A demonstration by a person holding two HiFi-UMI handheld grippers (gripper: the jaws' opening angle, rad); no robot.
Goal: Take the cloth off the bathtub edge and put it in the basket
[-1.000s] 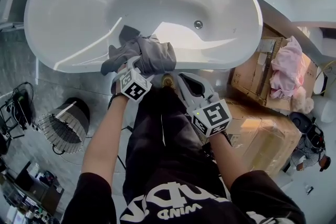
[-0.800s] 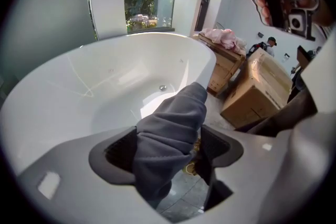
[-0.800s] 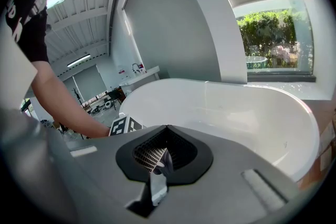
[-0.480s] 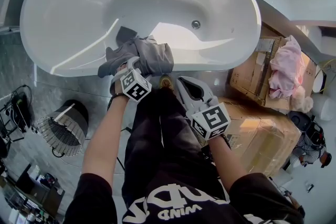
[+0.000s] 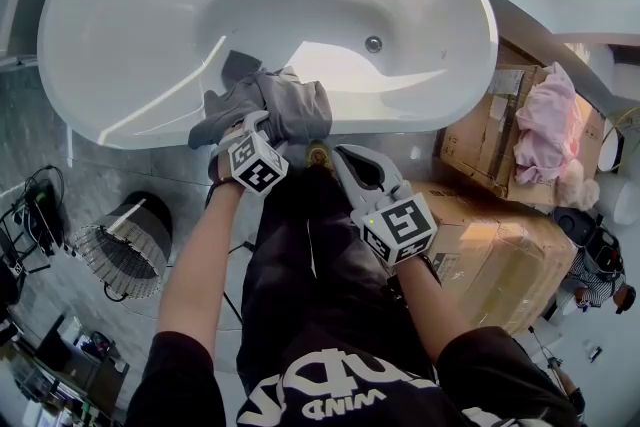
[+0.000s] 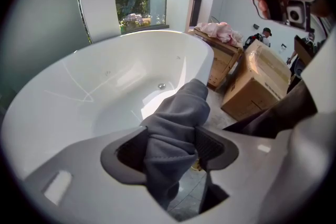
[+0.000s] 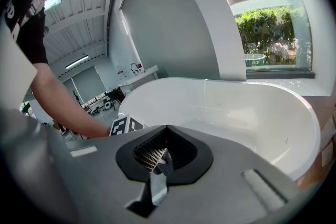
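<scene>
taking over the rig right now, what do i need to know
Left gripper: its fingers have just been closing and now pinch the grey cloth.
Right gripper: shut, nothing in it, held near the tub.
Cloth: draped over the bathtub edge, not yet lifted.
Wire basket: on the floor to the person's left.
Done: the grasp. Left: lift the cloth off the edge, carry it left to the basket and drop it in.
</scene>
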